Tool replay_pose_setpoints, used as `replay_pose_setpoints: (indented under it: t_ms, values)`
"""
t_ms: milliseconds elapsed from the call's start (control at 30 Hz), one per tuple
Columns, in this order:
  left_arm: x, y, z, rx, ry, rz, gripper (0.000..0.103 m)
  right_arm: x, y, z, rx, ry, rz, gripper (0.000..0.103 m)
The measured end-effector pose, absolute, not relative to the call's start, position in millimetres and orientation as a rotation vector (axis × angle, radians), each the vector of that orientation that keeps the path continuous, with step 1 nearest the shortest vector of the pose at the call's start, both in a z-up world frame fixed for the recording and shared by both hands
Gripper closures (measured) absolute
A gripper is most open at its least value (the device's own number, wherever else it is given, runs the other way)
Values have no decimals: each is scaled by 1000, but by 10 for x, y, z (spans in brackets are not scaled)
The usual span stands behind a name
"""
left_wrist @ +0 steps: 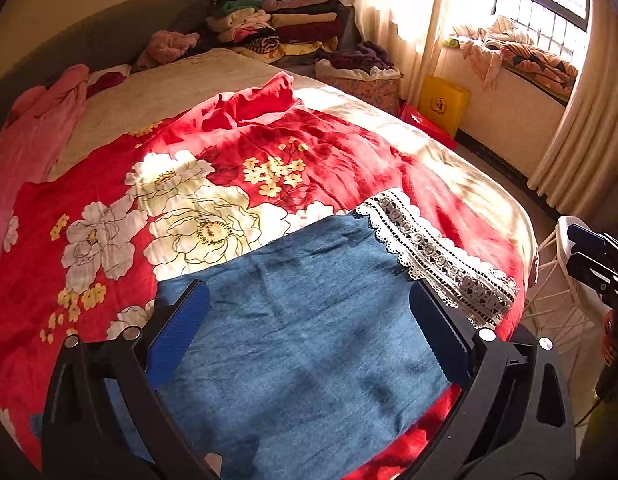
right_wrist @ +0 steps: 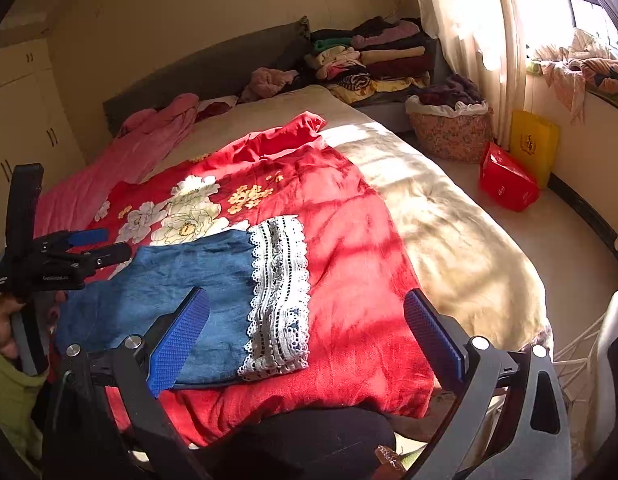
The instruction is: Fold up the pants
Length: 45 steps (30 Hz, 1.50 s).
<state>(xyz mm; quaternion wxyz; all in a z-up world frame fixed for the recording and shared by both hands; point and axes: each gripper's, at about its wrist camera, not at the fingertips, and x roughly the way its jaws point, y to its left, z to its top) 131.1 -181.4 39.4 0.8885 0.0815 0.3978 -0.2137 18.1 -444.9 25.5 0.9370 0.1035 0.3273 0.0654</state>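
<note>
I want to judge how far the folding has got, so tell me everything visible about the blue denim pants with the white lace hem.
The blue denim pants lie flat and slightly wrinkled on the red floral blanket near the bed's foot. A white openwork lace hem with scalloped edges trims their one visible leg end. The cloth looks soft, like thin denim. Neither open gripper, left gripper or right gripper, holds them; whether any finger rests on the cloth is unclear.
</note>
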Motion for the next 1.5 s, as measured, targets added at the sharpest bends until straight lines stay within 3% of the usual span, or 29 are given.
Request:
replay_pose_setpoints:
  t_ms: [1300,1367,1433,1467,1500]
  values:
    - [2408,-2621,-516,300,964,-616,10,597,-4029,-475,297,849,233,6]
    - [2445,-2634,-559,276,991,-637,14,599,-4023,-478,294,847,238,6]
    - [2451,-2659,-590,263,1009,-655,30,592,-4016,-464,292,834,244,6]
    - [2440,-2675,-588,264,1008,-662,33,581,-4016,-451,293,828,256,11]
    - [2430,-2696,-580,268,1006,-673,39,582,-4009,-443,291,825,267,25]
